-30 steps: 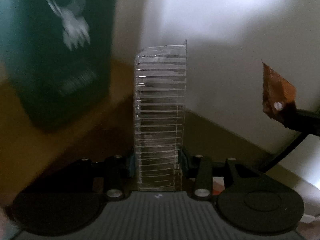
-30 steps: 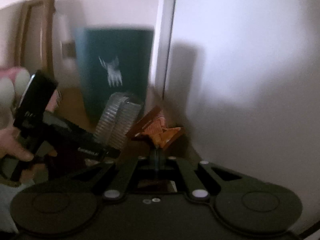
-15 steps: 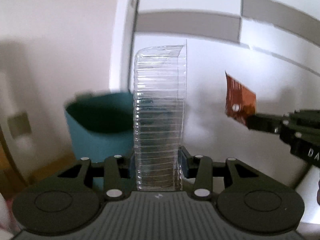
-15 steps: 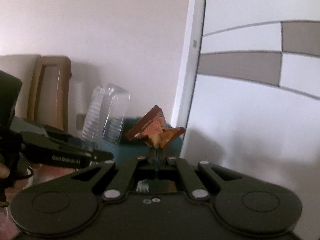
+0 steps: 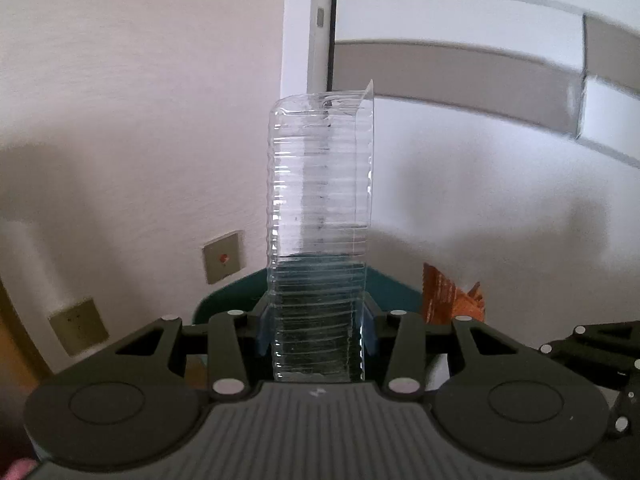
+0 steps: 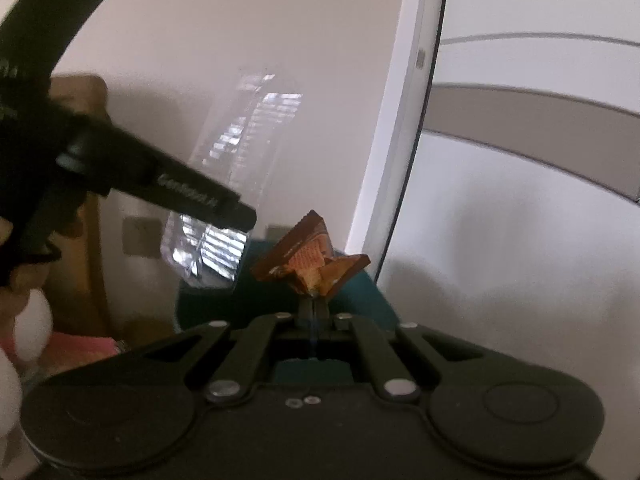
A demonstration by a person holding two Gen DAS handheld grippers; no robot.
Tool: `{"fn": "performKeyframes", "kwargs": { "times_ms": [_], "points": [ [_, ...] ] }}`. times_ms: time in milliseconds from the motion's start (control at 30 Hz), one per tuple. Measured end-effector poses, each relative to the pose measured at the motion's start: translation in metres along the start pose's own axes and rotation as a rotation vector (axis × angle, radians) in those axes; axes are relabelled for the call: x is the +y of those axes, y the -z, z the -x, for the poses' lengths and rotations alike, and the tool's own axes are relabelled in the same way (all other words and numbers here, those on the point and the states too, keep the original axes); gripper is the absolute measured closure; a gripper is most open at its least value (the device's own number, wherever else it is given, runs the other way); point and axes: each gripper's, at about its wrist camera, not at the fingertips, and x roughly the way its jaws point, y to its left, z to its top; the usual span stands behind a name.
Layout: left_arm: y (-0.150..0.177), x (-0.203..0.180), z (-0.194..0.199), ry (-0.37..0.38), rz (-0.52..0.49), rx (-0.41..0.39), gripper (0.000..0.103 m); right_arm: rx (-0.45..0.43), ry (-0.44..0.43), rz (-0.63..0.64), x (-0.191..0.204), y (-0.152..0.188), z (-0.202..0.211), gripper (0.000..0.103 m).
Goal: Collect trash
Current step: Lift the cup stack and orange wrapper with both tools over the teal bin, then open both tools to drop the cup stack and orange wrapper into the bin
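My left gripper (image 5: 316,332) is shut on a clear ribbed plastic container (image 5: 318,216) that stands straight up between its pads. The same container (image 6: 236,184) shows in the right wrist view, held by the black left gripper (image 6: 230,210). My right gripper (image 6: 314,306) is shut on a crumpled orange-brown snack wrapper (image 6: 310,258); the wrapper (image 5: 448,294) also appears low right in the left wrist view. A dark teal bin (image 5: 236,300) sits just below and beyond both held items, and its rim (image 6: 360,296) lies under the wrapper.
A pale wall with a switch plate (image 5: 222,258) and a socket (image 5: 80,330) stands behind the bin. A white door frame (image 5: 308,80) and a grey-banded white door (image 6: 520,160) lie to the right. A wooden chair back (image 6: 94,208) is on the left, beside a person's hand (image 6: 16,280).
Both grippers have risen with their items still held. The teal bin has dropped from filling the upper left to sitting low in front, and the wrapper has come closer to the container.
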Motion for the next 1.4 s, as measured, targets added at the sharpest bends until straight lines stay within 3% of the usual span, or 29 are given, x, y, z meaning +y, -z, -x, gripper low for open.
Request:
{"fn": "performKeyframes", "kwargs": {
  "times_ms": [433,700,767,900,1033,1167,1400],
  "points": [
    [0.001,-0.01,-0.089,-0.045,-0.111,0.204,0.061,0.157,-0.015,0.058,0.012,0.015,-0.059,0.103],
    [0.015,-0.035,-0.122,-0.042,-0.228,0.294,0.059,0.175,-0.017,0.079,0.013,0.012,-0.062,0.103],
    [0.017,-0.037,-0.128,-0.033,-0.224,0.314,0.059,0.177,-0.017,0.077,0.011,0.008,-0.064,0.095],
    [0.019,-0.037,-0.134,-0.031,-0.219,0.329,0.058,0.173,-0.006,0.062,0.009,0.007,-0.06,0.089],
    [0.016,-0.036,-0.14,-0.022,-0.201,0.333,0.053,0.161,0.008,0.053,0.007,0.008,-0.052,0.077],
    [0.017,-0.031,-0.127,-0.036,-0.171,0.309,0.031,0.153,0.013,0.023,0.002,0.007,-0.04,0.072],
    [0.005,-0.036,-0.096,-0.037,-0.161,0.243,0.03,0.108,-0.005,-0.041,-0.008,0.007,0.003,0.064]
  ]
}}
